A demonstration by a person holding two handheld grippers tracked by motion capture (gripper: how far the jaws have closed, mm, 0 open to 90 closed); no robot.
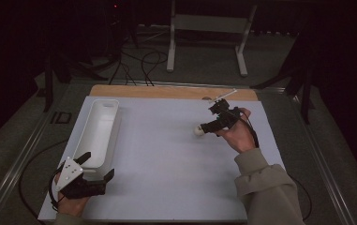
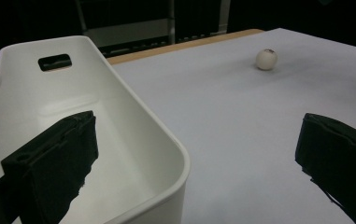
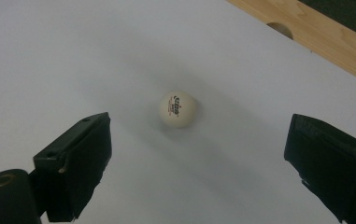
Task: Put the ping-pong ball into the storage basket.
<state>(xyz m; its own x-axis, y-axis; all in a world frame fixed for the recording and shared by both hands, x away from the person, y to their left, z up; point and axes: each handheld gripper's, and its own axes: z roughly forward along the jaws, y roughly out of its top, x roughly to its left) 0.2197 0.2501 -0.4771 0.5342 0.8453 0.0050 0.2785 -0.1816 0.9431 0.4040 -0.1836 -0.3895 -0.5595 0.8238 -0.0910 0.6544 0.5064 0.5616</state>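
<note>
Right tongs agape over ball

both claws gape wide: left claw low and near, right claw reaching forward.
</note>
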